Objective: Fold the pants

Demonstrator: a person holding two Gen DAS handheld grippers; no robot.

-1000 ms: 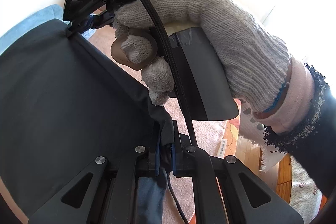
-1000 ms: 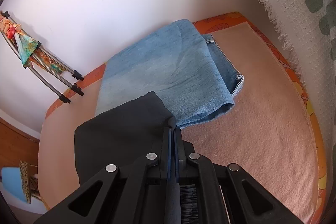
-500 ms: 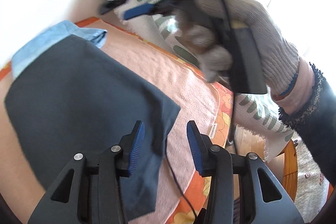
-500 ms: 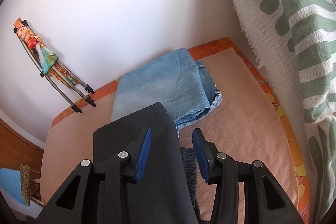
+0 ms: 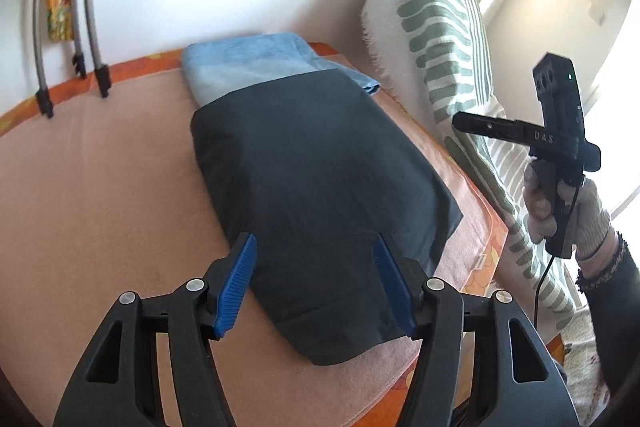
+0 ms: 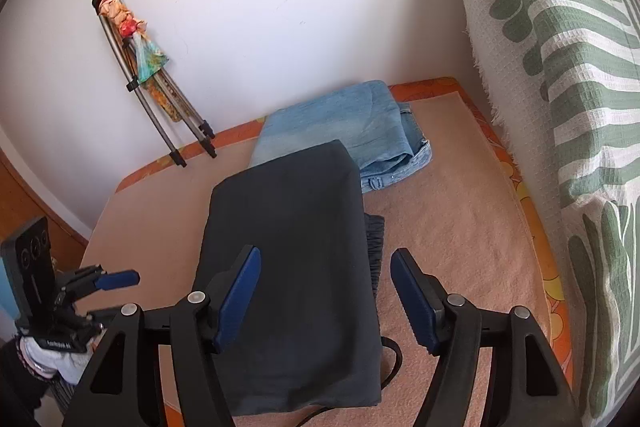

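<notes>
Fingers, L view: my left gripper [image 5: 316, 283] has its blue pads [image 5: 236, 283] spread wide, nothing between them, held above the near end of the dark pants [image 5: 316, 187].
Pants, L view: folded into a flat rectangle on the peach blanket [image 5: 100, 211], far end lapping onto the folded jeans [image 5: 248, 63] by the bed's back edge.
R gripper, L view: my right gripper [image 5: 560, 131] is up in the air off the bed's right edge, in a gloved hand [image 5: 568, 215]; can't tell its finger state from here.
Fingers, R view: right gripper [image 6: 326, 297] pads [image 6: 412, 297] wide apart, empty, above the pants' [image 6: 292, 259] near right edge.
Pants, R view: lie mid-bed, long axis running front to back; gathered waistband [image 6: 374, 247] sticks out on the right side.
Jeans, R view: jeans [image 6: 352, 123] at the back edge, partly under the pants' far end.
L gripper, R view: left gripper [image 6: 96, 287] at bed's left edge, fingers apart.
Other: striped cushion [image 6: 560, 87] along the right edge; metal legs w/ colourful cloth [image 6: 160, 99] lean on the wall.
</notes>
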